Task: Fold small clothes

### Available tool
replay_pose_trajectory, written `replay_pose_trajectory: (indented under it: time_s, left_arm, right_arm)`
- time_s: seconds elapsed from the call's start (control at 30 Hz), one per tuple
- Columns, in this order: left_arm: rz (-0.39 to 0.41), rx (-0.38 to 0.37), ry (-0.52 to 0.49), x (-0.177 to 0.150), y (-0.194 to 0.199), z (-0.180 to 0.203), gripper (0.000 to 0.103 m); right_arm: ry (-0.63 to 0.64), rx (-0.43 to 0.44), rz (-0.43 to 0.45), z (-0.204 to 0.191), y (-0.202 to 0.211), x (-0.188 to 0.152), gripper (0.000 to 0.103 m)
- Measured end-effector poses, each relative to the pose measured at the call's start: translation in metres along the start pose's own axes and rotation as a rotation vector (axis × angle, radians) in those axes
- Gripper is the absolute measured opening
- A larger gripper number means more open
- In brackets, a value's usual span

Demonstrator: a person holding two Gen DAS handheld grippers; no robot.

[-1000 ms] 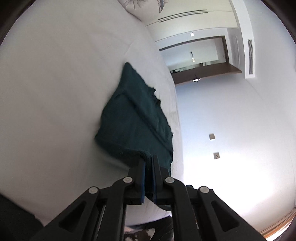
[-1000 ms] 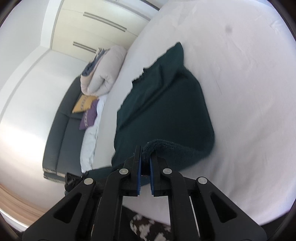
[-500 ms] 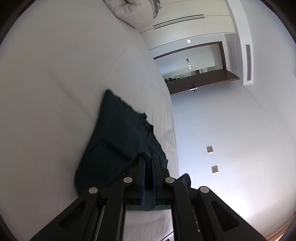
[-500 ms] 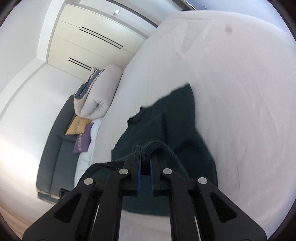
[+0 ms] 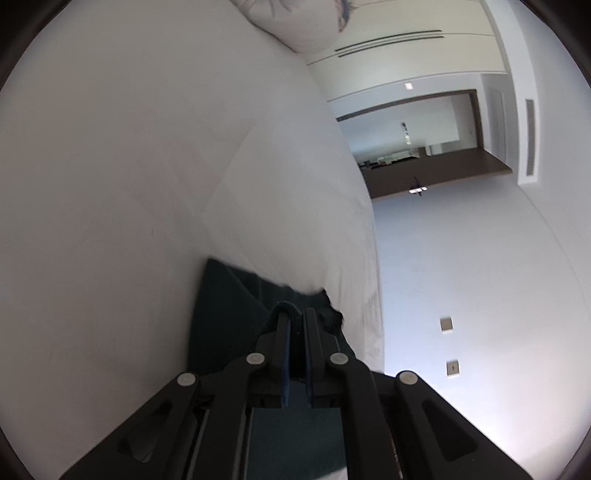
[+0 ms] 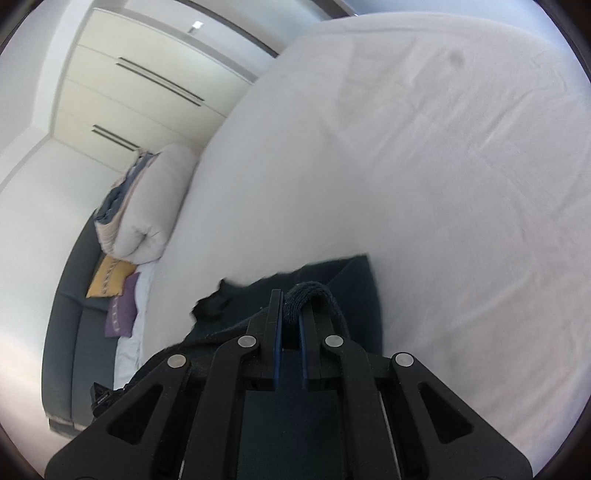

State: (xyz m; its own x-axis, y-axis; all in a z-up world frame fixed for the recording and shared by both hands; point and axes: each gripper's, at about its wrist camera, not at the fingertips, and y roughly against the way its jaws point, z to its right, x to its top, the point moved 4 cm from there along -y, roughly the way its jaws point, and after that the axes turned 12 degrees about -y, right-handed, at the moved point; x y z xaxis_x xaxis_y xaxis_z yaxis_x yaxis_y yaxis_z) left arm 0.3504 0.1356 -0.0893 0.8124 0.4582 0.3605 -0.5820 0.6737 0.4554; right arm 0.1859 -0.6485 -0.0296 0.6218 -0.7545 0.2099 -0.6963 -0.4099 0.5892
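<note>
A dark green knit garment (image 5: 225,314) lies on the white bed (image 5: 147,166). My left gripper (image 5: 295,314) is shut on one edge of it, held over the rest of the cloth. In the right wrist view the same dark green garment (image 6: 354,284) shows below my right gripper (image 6: 291,299), which is shut on a thick rolled edge of it. Both held edges sit close to the garment's far edge. Much of the cloth is hidden under the grippers.
A rolled duvet (image 6: 155,206) lies at the head of the white bed (image 6: 406,147), also in the left wrist view (image 5: 295,22). A dark sofa with yellow and purple cushions (image 6: 110,291) stands beside the bed. White wardrobes (image 6: 129,85) and a doorway (image 5: 417,140) are behind.
Both grippers have carried the held edges forward over the garment towards its far edge. Far less of the cloth shows ahead of them now.
</note>
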Motion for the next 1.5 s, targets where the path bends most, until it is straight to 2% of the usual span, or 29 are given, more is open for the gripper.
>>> replay_pose_trajectory:
  time_s: [0.13,0.2,0.23,0.27,0.33,0.37,0.43,0.47,0.5,0.57,0.6,0.77,0.83,0.9,1.0,1.07,1.27,1.5]
  left_arm:
    - [-0.025,0.069,0.011,-0.001,-0.027,-0.019,0.007]
    - [-0.016,0.090,0.037,-0.003,-0.032,-0.027,0.025]
    - [0.003,0.079,0.052,-0.004,-0.029,-0.029,0.048]
    - [0.029,0.073,0.062,-0.006,-0.022,-0.030,0.066]
    - [0.059,0.082,0.025,-0.013,-0.008,-0.022,0.075]
    - [0.055,0.082,-0.006,-0.018,-0.003,-0.017,0.075]
    - [0.036,0.083,-0.076,-0.036,0.006,-0.006,0.075]
    - [0.025,0.098,-0.106,-0.045,0.009,-0.003,0.075]
    - [0.023,0.127,-0.143,-0.054,0.013,0.000,0.075]
    - [0.027,0.192,-0.246,-0.073,0.020,0.006,0.075]
    - [0.027,0.215,-0.278,-0.081,0.022,0.007,0.075]
    - [0.008,0.244,-0.377,-0.113,0.027,0.000,0.074]
    - [-0.003,0.251,-0.393,-0.118,0.026,-0.002,0.071]
    - [-0.017,0.235,-0.408,-0.123,0.025,-0.002,0.065]
    - [-0.045,0.243,-0.435,-0.120,0.008,0.000,0.053]
    - [-0.049,0.267,-0.436,-0.124,0.011,-0.004,0.042]
    - [-0.047,0.289,-0.422,-0.124,0.017,-0.009,0.020]
    - [-0.048,0.325,-0.463,-0.126,0.015,-0.004,0.013]
  right_arm:
    - [-0.032,-0.059,-0.009,0.013,-0.036,0.009,0.007]
    - [-0.066,-0.061,-0.030,0.019,-0.049,0.012,0.008]
    - [-0.080,-0.045,-0.030,0.022,-0.052,0.013,0.008]
    - [-0.089,-0.029,-0.026,0.024,-0.052,0.013,0.011]
    - [-0.085,-0.025,-0.012,0.027,-0.046,0.012,0.016]
    - [-0.072,-0.034,0.003,0.027,-0.043,0.011,0.018]
    - [-0.052,-0.055,0.032,0.026,-0.032,0.007,0.039]
    - [-0.050,-0.081,0.059,0.027,-0.023,0.006,0.068]
    - [-0.052,-0.087,0.087,0.027,-0.010,0.002,0.082]
    - [-0.034,-0.073,0.146,0.026,0.019,-0.014,0.082]
    - [-0.004,-0.082,0.142,0.025,0.027,-0.022,0.082]
    - [0.250,-0.237,0.137,0.009,0.041,-0.068,0.080]
    - [0.309,-0.285,0.118,0.008,0.037,-0.083,0.075]
    - [0.328,-0.326,0.101,0.015,0.034,-0.093,0.063]
    - [0.300,-0.341,0.075,0.024,0.028,-0.103,0.056]
    - [0.321,-0.361,0.079,0.028,0.025,-0.108,0.050]
    - [0.368,-0.377,0.079,0.036,0.025,-0.127,0.031]
    - [0.405,-0.392,0.102,0.034,0.037,-0.129,0.017]
